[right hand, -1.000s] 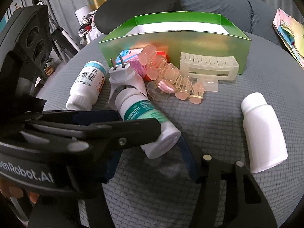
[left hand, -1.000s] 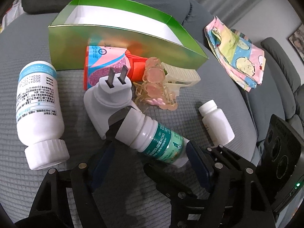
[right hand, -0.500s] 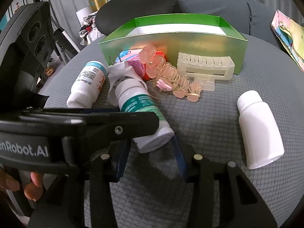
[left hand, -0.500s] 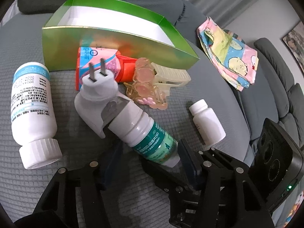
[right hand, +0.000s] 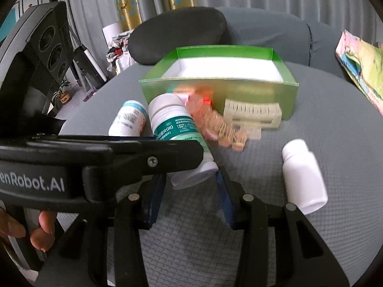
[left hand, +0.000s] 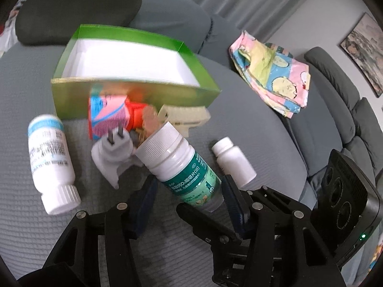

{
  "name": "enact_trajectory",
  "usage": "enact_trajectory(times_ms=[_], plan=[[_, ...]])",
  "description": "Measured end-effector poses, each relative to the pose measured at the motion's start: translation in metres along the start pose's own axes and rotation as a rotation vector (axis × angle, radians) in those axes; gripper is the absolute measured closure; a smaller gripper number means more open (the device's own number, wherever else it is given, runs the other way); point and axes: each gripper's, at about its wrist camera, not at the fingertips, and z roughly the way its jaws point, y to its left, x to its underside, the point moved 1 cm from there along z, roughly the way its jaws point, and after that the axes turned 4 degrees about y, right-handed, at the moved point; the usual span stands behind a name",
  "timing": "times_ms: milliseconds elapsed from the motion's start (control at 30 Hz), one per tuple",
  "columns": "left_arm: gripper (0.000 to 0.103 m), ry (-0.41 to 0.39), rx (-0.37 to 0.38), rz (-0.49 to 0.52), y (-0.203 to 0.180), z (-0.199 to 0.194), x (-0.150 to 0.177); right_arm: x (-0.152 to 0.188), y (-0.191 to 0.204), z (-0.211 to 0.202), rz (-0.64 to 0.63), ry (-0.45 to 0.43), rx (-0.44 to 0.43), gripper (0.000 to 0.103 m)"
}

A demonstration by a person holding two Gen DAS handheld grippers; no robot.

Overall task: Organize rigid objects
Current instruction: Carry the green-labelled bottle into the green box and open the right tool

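The left claw (left hand: 186,201) is closing on the green-label bottle (left hand: 184,167). The right claw (right hand: 190,189) is clamping its bottom end too. The bottle is tipping cap-up over the grey cushion (left hand: 24,215), in front of the open green box (left hand: 134,95). I think both claws should be squeezing evenly and lifting together, staying clear of the box wall.

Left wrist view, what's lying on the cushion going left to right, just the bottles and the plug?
Blue-label bottle → white plug → green-label bottle, between the left gripper's fingers → small white bottle.
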Motion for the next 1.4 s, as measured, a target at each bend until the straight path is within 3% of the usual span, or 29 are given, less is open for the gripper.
enact_trajectory(times_ms=[400,700,1067,1133,1167,1233,1400], plan=[[0.047,-0.089,-0.027,0.049,-0.006,-0.024,-0.062,-0.069,-0.009,-0.003,-0.016,-0.093,-0.011,0.060],[0.047,-0.122,-0.052,0.071,0.011,-0.019,-0.117,-0.128,-0.019,0.022,-0.023,-0.125,-0.023,0.060],[0.047,-0.090,-0.021,-0.024,0.049,0.016,-0.156,-0.159,-0.040,0.070,0.015,-0.050,-0.041,0.058],[0.046,-0.076,-0.044,-0.072,0.058,0.025,-0.160,-0.159,-0.044,0.077,0.026,-0.037,-0.021,0.054],[0.043,-0.071,-0.053,-0.087,0.061,0.028,-0.162,-0.159,-0.047,0.080,0.033,-0.032,-0.005,0.044],[0.018,-0.067,-0.079,-0.119,0.069,0.031,-0.162,-0.156,-0.050,0.081,0.047,-0.024,0.019,0.033],[0.015,-0.089,-0.155,-0.138,0.077,0.021,-0.157,-0.150,-0.059,0.077,0.063,-0.011,0.075,0.023]])
